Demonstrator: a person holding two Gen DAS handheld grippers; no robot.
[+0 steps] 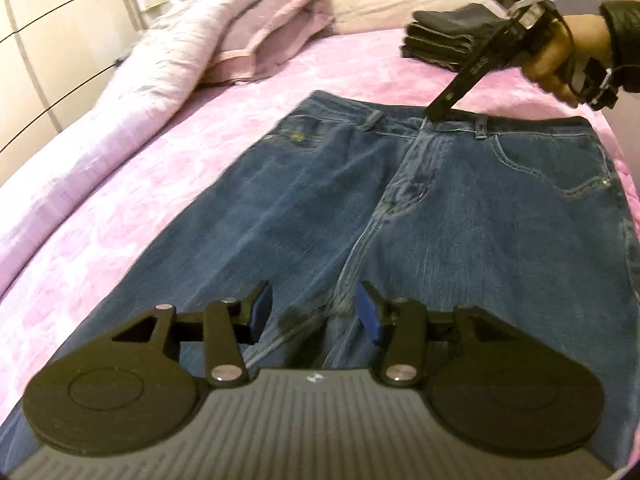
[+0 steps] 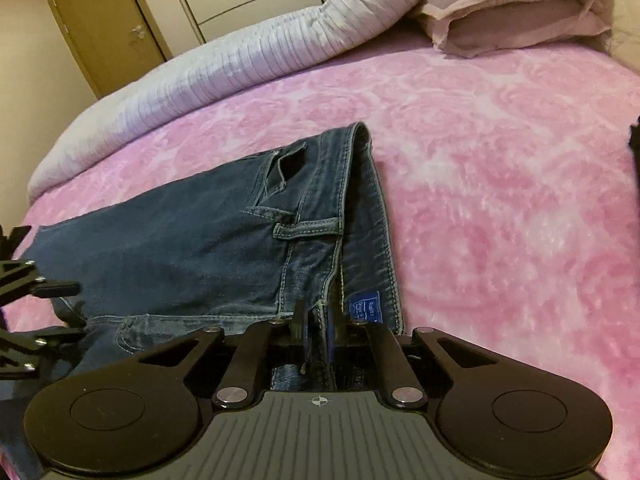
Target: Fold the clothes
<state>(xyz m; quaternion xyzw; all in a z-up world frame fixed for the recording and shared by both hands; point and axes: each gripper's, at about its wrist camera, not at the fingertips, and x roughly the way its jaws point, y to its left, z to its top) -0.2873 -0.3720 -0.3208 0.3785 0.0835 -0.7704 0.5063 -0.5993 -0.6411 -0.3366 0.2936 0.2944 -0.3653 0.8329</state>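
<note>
Blue jeans [image 1: 440, 208] are spread front-up on the pink bed cover [image 1: 120, 208]. In the left wrist view the long axis runs away from the camera, with the waistband at the far end and the legs reaching back under the left gripper [image 1: 316, 312]. A small blue label [image 2: 363, 307] is sewn inside the waistband; white writing is seen on it but cannot be read. The left gripper's fingers stand apart above the crotch seam, with nothing pressed between them. The right gripper [image 2: 317, 340], gripped by a hand [image 1: 556, 60], is clamped on the waistband edge at the fly. A dark folded stack [image 1: 444, 40], a pillow [image 1: 276, 36] and a rolled duvet [image 1: 176, 68] lie farther up the bed.
</note>
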